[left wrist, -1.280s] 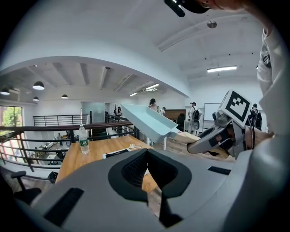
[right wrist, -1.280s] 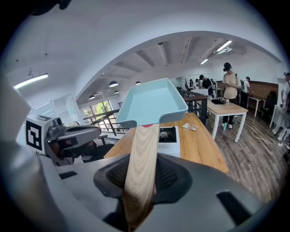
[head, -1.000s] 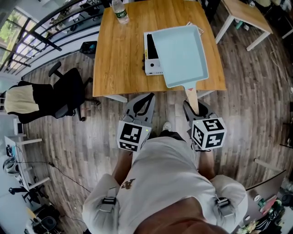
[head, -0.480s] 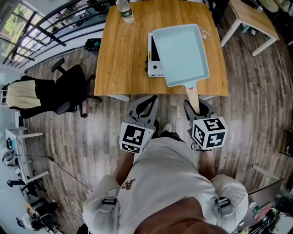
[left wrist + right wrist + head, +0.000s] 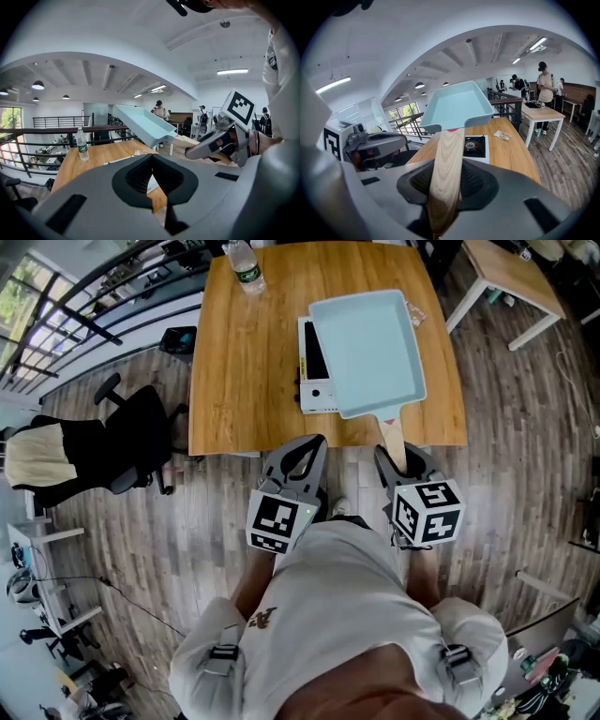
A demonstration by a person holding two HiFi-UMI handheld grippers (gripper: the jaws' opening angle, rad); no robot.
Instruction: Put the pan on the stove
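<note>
Pan [image 5: 367, 352] over stove [image 5: 316, 390] | right tool [image 5: 396, 454] grips handle [image 5: 393, 437] at table edge [image 5: 244, 448] | left tool [image 5: 307, 442] clenched

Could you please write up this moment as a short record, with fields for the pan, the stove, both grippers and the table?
pan: light blue, rectangular, held tilted in the air, not yet set on the stove
handle: pale wood, points toward the person
stove: small white unit with a black top, on the table, partly covered by the pan in the head view
right gripper: shut on the handle
left gripper: jaws together, nothing between them
table: wooden, with a water bottle near its far edge
</note>
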